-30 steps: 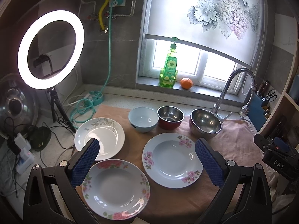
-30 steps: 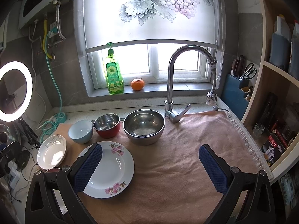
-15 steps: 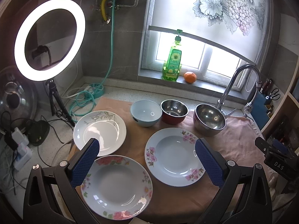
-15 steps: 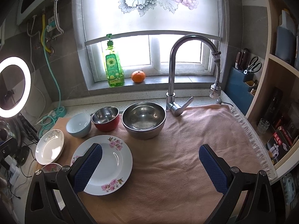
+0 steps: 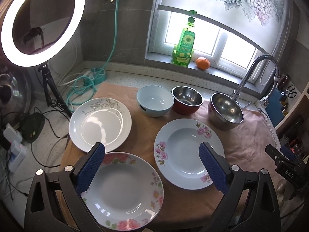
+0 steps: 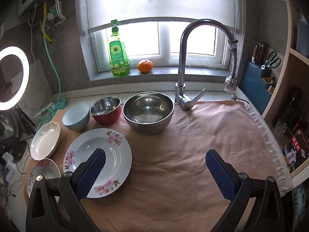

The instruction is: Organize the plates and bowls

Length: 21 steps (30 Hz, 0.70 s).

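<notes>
since a second ago both my grippers have eased forward toward the dishes. my left gripper (image 5: pixel 151 155) hangs with jaws wide apart over the rose plate (image 5: pixel 123 195) at the towel's (image 6: pixel 193 154) near left corner; my right gripper (image 6: pixel 155 163) is spread too, gripping nothing. the pink-flower plate (image 6: pixel 115 150) lies mid-towel, and the blue bowl (image 6: pixel 76 117), red bowl (image 6: pixel 106 110) and steel bowl (image 6: pixel 148 111) line the far edge.

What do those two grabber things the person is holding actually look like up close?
Both look alike. The left tool and the right tool each have two matte black angular arms with triangular cut-outs and silver round bolts at the joints. Each arm ends in a long finger pad covered in dark blue, dimpled grip material. From the left view, white letters "DAS" show on the right tool's black body. No cables or sleeves are visible.
</notes>
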Tool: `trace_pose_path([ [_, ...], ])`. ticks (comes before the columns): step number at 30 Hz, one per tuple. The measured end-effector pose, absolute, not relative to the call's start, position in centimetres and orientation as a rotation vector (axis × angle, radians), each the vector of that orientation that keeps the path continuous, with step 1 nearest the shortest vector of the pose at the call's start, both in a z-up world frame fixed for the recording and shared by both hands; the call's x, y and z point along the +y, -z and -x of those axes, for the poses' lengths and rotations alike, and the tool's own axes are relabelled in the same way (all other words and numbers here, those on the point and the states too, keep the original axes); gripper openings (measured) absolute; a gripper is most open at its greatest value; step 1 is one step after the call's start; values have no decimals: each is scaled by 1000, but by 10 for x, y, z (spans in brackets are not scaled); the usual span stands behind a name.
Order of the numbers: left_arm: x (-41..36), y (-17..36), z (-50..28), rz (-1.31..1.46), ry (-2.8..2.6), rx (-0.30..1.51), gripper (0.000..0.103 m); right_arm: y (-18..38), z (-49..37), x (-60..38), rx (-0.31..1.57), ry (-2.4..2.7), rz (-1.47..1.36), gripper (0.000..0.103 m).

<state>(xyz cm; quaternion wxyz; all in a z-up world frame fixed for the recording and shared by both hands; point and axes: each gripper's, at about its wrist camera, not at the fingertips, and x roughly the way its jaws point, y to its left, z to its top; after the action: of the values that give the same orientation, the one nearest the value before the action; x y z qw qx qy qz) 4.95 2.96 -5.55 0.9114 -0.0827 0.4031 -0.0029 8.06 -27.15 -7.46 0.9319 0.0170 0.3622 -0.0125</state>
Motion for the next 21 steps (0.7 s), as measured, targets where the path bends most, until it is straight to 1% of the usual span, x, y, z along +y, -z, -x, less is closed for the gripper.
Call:
trace_pose_path([
  [4,30,66,-59,191,21,872,95,88,-89,-278,780,6,-66,101],
  [6,30,72,-65,201,35,892,86,94,-93,-280,795,-4,-68,95],
  [8,30,78,-72,211,39,916,84,99,-98,-282,812,-18,-78,88],
  [10,31,85,-77,233,49,940,83,104,-104,-282,836,-34,-93,86],
  [11,32,88,-80,248,58,954,80,107,-107,-283,848,-43,-105,86],
  [12,33,92,-83,265,69,969,75,110,-110,-284,860,-56,-117,84],
  [14,34,99,-89,302,89,997,70,115,-115,-284,878,-76,-130,83],
  [16,34,105,-96,323,96,1019,67,120,-120,-285,899,-89,-135,79],
  [18,35,111,-102,346,106,1040,60,127,-126,-286,927,-107,-155,71],
  [19,35,114,-105,358,111,1054,58,130,-129,-287,943,-115,-173,69],
  [21,37,119,-112,387,128,1078,57,138,-135,-290,972,-135,-209,61],
])
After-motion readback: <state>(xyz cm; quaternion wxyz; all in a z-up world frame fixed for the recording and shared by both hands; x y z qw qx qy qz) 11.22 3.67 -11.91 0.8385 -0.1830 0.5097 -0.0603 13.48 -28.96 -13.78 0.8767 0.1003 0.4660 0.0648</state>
